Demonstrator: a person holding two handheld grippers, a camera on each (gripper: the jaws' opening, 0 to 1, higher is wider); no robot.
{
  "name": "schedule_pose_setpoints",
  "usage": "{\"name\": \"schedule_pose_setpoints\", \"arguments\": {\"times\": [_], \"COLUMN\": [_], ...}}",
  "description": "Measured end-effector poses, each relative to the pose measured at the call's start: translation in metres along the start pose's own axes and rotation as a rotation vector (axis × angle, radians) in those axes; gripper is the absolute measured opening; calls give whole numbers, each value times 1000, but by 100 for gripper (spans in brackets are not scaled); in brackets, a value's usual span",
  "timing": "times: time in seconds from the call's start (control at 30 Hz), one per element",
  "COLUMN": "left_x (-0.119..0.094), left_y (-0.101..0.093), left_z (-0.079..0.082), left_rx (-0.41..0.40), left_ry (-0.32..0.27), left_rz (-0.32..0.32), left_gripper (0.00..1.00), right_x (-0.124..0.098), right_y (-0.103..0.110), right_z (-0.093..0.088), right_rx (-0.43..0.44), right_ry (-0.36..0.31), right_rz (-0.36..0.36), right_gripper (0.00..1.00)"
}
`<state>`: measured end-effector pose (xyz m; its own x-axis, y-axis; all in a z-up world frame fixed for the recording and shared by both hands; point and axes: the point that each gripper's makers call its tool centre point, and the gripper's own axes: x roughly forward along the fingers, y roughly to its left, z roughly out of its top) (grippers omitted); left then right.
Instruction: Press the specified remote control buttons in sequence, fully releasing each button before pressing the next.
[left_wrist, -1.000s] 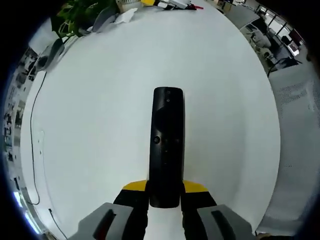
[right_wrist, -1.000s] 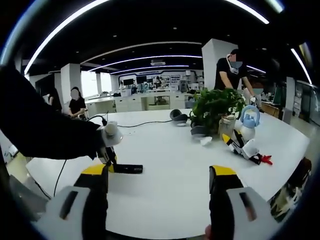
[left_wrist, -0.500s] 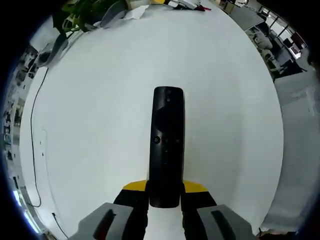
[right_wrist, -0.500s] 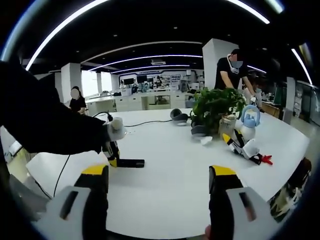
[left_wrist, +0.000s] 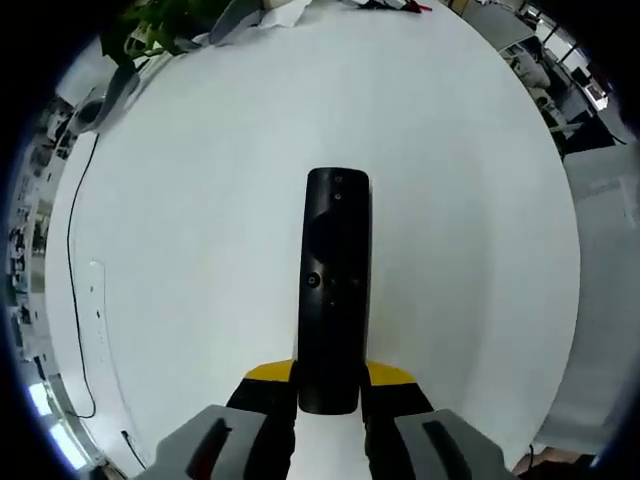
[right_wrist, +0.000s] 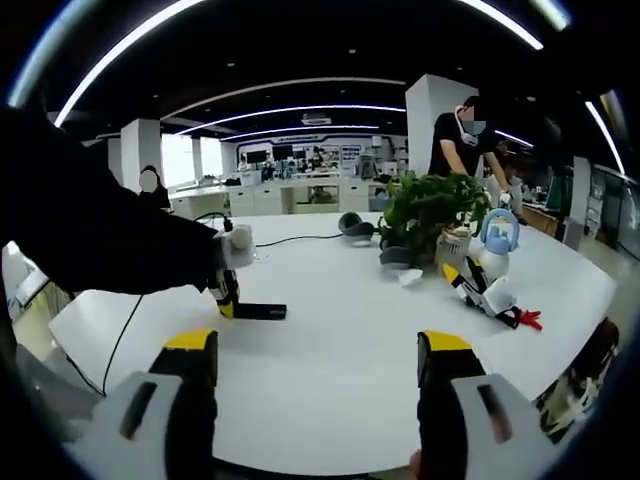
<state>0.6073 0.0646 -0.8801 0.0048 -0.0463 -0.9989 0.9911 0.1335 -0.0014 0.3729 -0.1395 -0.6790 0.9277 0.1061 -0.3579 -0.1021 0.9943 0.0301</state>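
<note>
The left gripper (left_wrist: 330, 385) still clamps the black remote control (left_wrist: 334, 290), pointing to 12 o'clock above the white table (left_wrist: 180, 250). The right gripper (right_wrist: 317, 375) stays wide open; there the remote has shifted slightly towards 10 o'clock.

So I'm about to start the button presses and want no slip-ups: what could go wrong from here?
The left claw pinches only the near end of the remote, which juts out unsupported above the table; a press near its far end could lever it loose. The right claw is open, wide and blunt, so it might hit neighbouring buttons on the remote. It also sits far from the remote, so a hasty approach could knock it.
</note>
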Motion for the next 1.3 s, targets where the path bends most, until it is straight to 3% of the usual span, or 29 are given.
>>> {"name": "schedule_pose_setpoints", "arguments": {"times": [0.3, 0.5, 0.83, 0.93, 1.0, 1.07, 1.2, 1.23, 1.3], "left_x": [1, 1, 1, 0, -3, -5, -7, -7, -11], "left_y": [21, 23, 23, 29, 36, 41, 45, 44, 49], "left_z": [-2, -3, -3, -3, -5, -5, -11, -11, -13], "left_rx": [-1, -25, -30, -10, -86, -88, -201, -201, -212], "left_ry": [17, -4, 14, -11, -18, -36, -89, -103, -138], "left_rz": [12, 6, 25, 67, 117, 146, 201, 206, 275], "left_gripper": [24, 24, 26, 33, 39, 47, 53, 53, 57], "right_x": [1, 1, 3, 2, 2, 2, 1, 1, 0], "right_y": [-2, -2, 0, -1, -2, -2, -1, -1, -2], "right_z": [-1, -3, -5, -4, -4, -3, -2, -2, -1], "right_rx": [3, -3, -14, -9, -6, -3, 2, 2, 1], "right_ry": [7, 16, 30, 24, 19, 18, 9, 9, 3], "right_rz": [-11, -9, -1, -5, -8, -8, -5, -4, -7], "right_gripper": [85, 84, 84, 85, 84, 85, 85, 85, 86]}}
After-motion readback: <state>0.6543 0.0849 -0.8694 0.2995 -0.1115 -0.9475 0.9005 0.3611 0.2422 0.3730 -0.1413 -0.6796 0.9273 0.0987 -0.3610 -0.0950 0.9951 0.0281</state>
